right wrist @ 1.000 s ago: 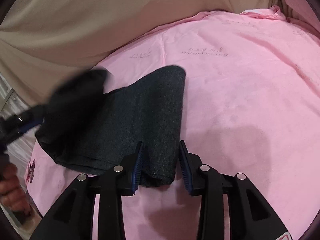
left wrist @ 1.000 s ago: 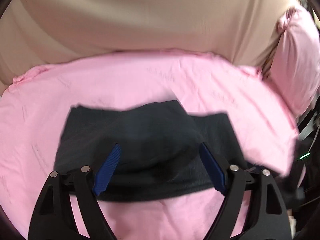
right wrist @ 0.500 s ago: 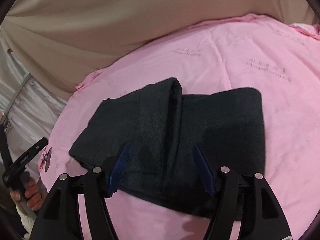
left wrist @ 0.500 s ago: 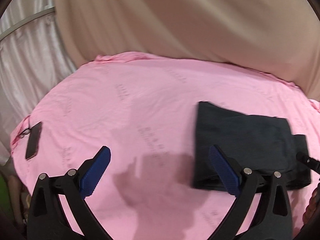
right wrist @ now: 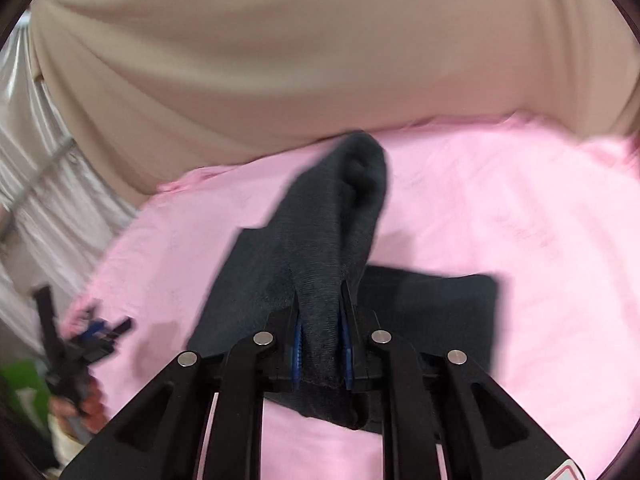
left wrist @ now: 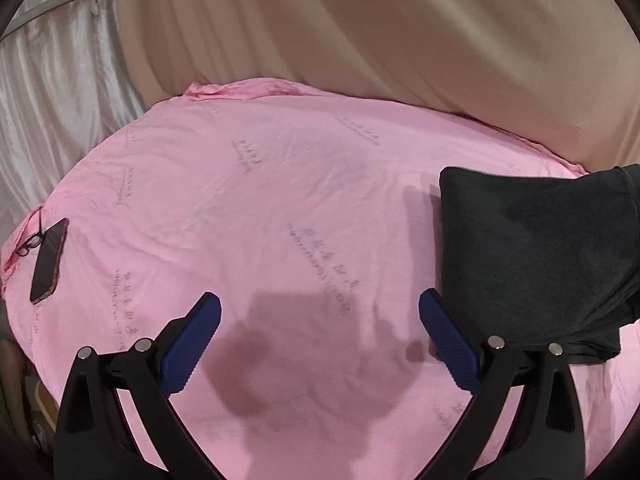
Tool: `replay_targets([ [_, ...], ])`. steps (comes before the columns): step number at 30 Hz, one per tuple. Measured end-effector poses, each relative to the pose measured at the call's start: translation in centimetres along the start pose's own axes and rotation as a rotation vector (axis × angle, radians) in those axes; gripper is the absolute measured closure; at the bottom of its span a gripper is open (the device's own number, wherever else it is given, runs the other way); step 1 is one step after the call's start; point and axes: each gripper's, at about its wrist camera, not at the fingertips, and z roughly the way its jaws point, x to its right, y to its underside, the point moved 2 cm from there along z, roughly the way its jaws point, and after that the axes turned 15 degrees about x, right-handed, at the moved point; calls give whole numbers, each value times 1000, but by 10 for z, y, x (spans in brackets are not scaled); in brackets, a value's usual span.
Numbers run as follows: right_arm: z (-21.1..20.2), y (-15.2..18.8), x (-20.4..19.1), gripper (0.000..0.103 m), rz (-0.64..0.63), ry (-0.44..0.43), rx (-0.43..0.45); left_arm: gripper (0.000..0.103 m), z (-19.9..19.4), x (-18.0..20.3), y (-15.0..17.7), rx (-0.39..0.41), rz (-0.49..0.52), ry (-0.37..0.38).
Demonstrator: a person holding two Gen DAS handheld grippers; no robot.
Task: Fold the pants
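Observation:
The dark grey pants (left wrist: pixel 536 256) lie folded on the pink sheet (left wrist: pixel 280 200) at the right of the left wrist view. My left gripper (left wrist: pixel 320 344) is open and empty, hovering over bare sheet to the left of the pants. In the right wrist view my right gripper (right wrist: pixel 322 356) is shut on a fold of the pants (right wrist: pixel 320 248) and lifts it, so a ridge of cloth rises away from the fingers. The rest of the pants lies flat beneath. The left gripper (right wrist: pixel 80 344) shows blurred at the far left of that view.
A phone (left wrist: pixel 49 260) and a pair of glasses (left wrist: pixel 30 242) lie at the sheet's left edge. A beige curtain (left wrist: pixel 400 28) hangs behind the bed, and a white curtain (left wrist: pixel 52 100) at the left. A pink pillow corner (right wrist: pixel 616 152) shows at the right.
My right gripper has closed on a fold of the pants and lifted it. My left gripper has swung left off the pants and stays open over bare sheet.

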Motion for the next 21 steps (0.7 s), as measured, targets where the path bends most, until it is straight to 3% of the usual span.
replay_targets([
  [4,46,62,58,82,65,118,-204,5,16,28,8,-57,10,78],
  [8,14,59,67,69,177,68,-92,5,32,58,9,-123,-15,175],
  [10,2,54,70,37,182,85,-42,5,39,68,8,-153,-41,223],
  [11,-1,53,74,33,181,101,-35,5,44,75,8,-164,-52,260],
  [14,6,63,88,32,209,121,-84,5,69,95,14,-221,-54,280],
  [19,28,83,100,32,345,17,-146,5,107,113,34,-329,-135,341],
  [20,27,84,99,35,332,19,-124,6,105,117,33,-293,-117,335],
  [21,29,84,95,53,321,8,-129,14,106,122,34,-298,-94,337],
])
